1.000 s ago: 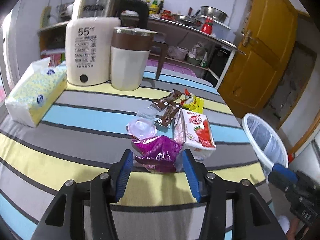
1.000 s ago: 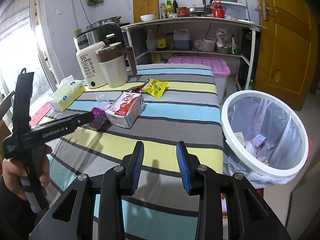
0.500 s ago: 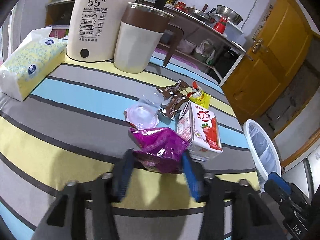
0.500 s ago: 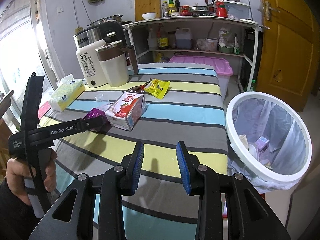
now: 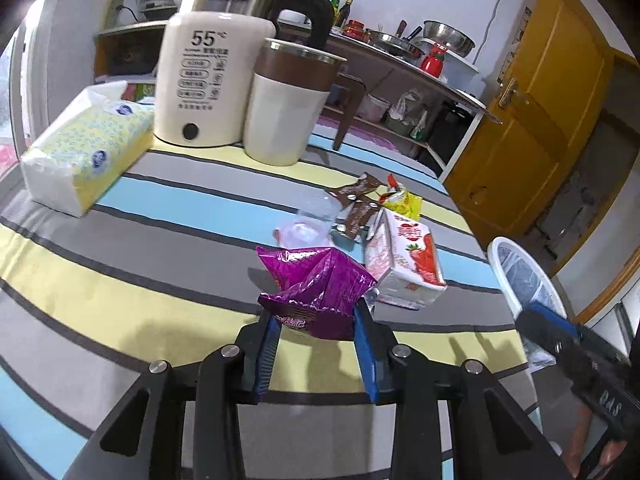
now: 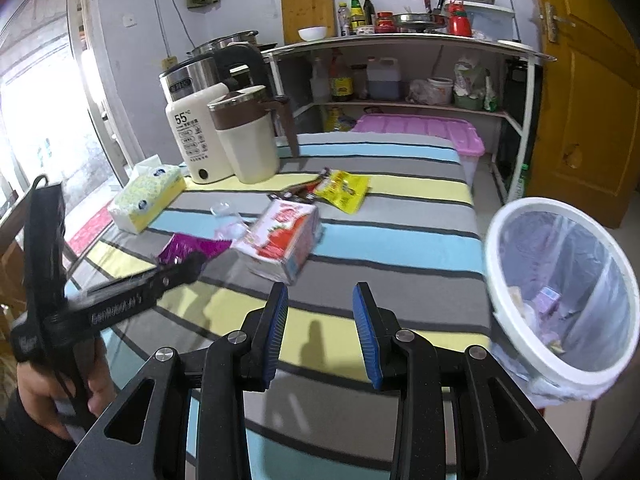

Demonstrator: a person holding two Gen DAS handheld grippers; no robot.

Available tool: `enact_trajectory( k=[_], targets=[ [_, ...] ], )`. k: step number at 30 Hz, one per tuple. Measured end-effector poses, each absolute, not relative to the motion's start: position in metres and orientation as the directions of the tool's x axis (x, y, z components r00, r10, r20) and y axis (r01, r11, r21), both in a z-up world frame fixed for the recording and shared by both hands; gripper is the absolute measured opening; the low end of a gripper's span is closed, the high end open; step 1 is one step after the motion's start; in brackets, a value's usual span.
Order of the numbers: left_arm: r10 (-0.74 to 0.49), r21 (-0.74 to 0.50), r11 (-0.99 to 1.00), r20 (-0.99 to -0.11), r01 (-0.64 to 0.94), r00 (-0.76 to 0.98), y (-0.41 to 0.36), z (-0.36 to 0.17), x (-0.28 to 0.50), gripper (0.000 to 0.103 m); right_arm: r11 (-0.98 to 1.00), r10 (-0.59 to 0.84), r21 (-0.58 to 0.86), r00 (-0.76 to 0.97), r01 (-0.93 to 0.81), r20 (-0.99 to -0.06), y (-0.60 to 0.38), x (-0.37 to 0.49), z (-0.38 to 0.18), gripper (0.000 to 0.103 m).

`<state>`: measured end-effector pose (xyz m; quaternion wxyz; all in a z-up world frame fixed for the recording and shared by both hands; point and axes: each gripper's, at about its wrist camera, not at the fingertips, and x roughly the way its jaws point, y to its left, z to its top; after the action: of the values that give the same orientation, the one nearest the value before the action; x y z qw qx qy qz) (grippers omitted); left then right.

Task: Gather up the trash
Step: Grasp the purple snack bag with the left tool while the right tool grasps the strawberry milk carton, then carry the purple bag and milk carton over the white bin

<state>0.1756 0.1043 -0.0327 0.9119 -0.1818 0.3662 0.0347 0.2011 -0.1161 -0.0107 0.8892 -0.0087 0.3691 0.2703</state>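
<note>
My left gripper (image 5: pixel 315 322) is shut on a crumpled purple snack wrapper (image 5: pixel 316 286), held just above the striped tablecloth; the wrapper (image 6: pixel 188 247) also shows in the right wrist view. Beyond it lie a strawberry milk carton (image 5: pixel 404 260), a clear plastic cup (image 5: pixel 310 224), brown sachets (image 5: pixel 356 204) and a yellow packet (image 5: pixel 402 200). My right gripper (image 6: pixel 320 322) is open and empty over the table's near right edge. The white trash bin (image 6: pixel 560 292) with a clear liner stands on the floor right of the table, holding some trash.
A cream kettle (image 5: pixel 200 84), a brown-and-cream mug (image 5: pixel 284 100) and a tissue pack (image 5: pixel 86 148) stand at the table's far left. A kitchen shelf (image 6: pixel 400 76), a pink storage box (image 6: pixel 424 132) and a yellow door (image 6: pixel 588 80) are behind.
My left gripper has closed on the purple wrapper and lifted it slightly off the cloth. The right gripper has shifted a little, staying open.
</note>
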Motion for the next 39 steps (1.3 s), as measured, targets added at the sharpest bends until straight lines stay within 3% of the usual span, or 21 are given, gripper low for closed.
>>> enact_trajectory(
  k=[2, 6, 17, 22, 35, 39],
  targets=[
    [-0.059, -0.294, 0.935, -0.682, -0.199, 0.729, 0.107, -0.032, 0.172, 0.036, 0.842, 0.496, 0.206, 0.564, -0.499, -0.660, -0.104, 0.207, -0.012, 0.036],
    [-0.053, -0.292, 0.934, -0.681, -0.205, 0.730, 0.115, -0.032, 0.165, 0.036, 0.831, 0.512, 0.230, 0.535, -0.507, -0.672, -0.083, 0.217, -0.019, 0.049],
    [-0.041, -0.313, 0.921, -0.672, -0.233, 0.739, 0.140, -0.034, 0.154, 0.036, 0.852, 0.471, 0.201, 0.542, -0.483, -0.696, -0.044, 0.236, -0.033, 0.052],
    [-0.044, -0.324, 0.916, -0.669, -0.238, 0.742, 0.148, -0.036, 0.153, 0.036, 0.865, 0.451, 0.184, 0.559, -0.468, -0.696, -0.036, 0.238, -0.036, 0.060],
    [-0.059, -0.335, 0.913, -0.676, -0.235, 0.735, 0.150, -0.041, 0.153, 0.036, 0.905, 0.353, 0.113, 0.579, -0.409, -0.735, -0.024, 0.248, -0.045, 0.061],
    [-0.062, -0.335, 0.914, -0.676, -0.231, 0.734, 0.150, -0.041, 0.154, 0.036, 0.910, 0.355, 0.129, 0.581, -0.394, -0.732, -0.032, 0.249, -0.044, 0.056]
  ],
)
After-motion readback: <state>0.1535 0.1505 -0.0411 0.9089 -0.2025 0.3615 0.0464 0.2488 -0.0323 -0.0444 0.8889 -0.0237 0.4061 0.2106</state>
